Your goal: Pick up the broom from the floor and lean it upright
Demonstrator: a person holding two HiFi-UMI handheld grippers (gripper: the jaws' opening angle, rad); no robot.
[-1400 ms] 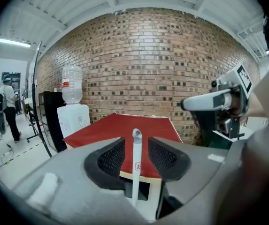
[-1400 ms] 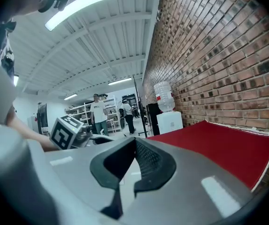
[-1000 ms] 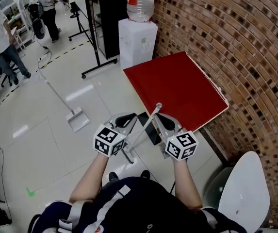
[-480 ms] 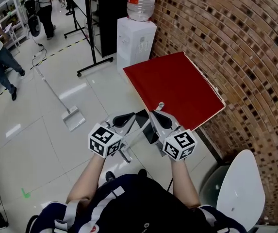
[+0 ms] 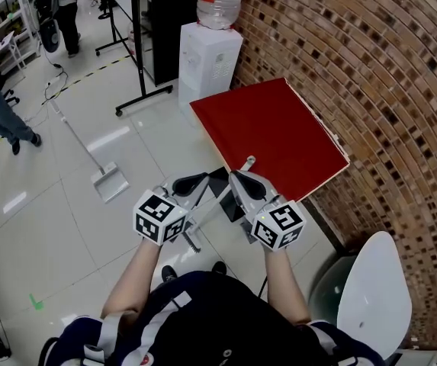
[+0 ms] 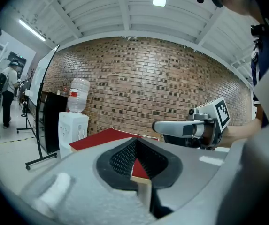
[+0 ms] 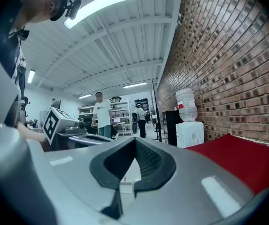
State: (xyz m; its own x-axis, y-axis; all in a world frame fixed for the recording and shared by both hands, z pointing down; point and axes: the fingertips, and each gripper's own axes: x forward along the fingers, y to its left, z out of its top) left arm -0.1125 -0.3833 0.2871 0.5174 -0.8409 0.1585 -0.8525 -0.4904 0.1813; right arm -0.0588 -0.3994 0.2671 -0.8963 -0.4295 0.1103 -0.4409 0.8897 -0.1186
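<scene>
We see a brick wall (image 5: pixel 371 59) on the right, glossy pale floor (image 5: pixel 50 235), a red table (image 5: pixel 271 132), water cooler (image 5: pixel 209 56), black cabinet (image 5: pixel 157 21), white chair (image 5: pixel 371 296) and strip lights (image 7: pixel 101 3) overhead.

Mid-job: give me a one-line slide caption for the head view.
Left gripper and right gripper clamp the tilted broom handle before a red table and brick wall.

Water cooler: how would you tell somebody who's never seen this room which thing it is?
Find the big brick wall and follow it past the far end of the red table. The water cooler stands there, between the table and a black cabinet. It is the only white box, with a big clear bottle on top.
</scene>
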